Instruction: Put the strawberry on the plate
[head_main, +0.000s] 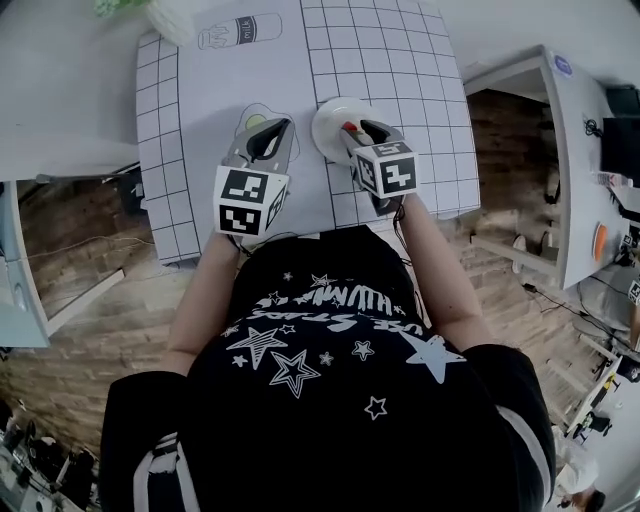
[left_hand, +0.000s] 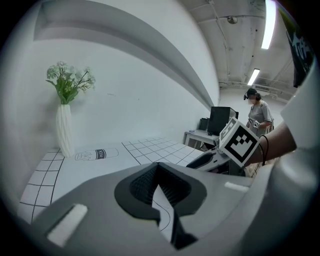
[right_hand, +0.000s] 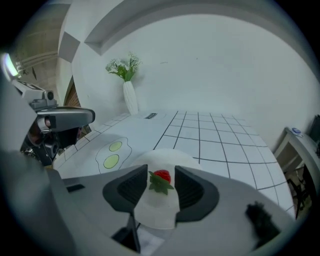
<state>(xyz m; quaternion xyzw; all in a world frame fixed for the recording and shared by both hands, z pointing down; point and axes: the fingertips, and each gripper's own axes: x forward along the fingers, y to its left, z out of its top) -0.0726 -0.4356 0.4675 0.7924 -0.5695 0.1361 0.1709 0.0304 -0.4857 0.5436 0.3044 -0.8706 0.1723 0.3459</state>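
A small red strawberry (right_hand: 161, 177) with green leaves sits between the jaws of my right gripper (right_hand: 161, 170), which is shut on it. It hangs just over the white plate (right_hand: 162, 158). From the head view the plate (head_main: 328, 118) lies on the white gridded mat, with the right gripper (head_main: 362, 132) over its near right part and a bit of red strawberry (head_main: 349, 128) showing. My left gripper (head_main: 270, 138) hovers left of the plate over a fried-egg drawing (head_main: 254, 120). Its tips (left_hand: 157, 166) meet, with nothing between them.
A white vase of flowers (left_hand: 65, 125) stands at the mat's far left, also in the right gripper view as the vase (right_hand: 130, 97). A milk-bottle drawing (head_main: 240, 30) is printed at the far edge. Desks with monitors (left_hand: 220, 120) and a person (left_hand: 259, 112) stand beyond.
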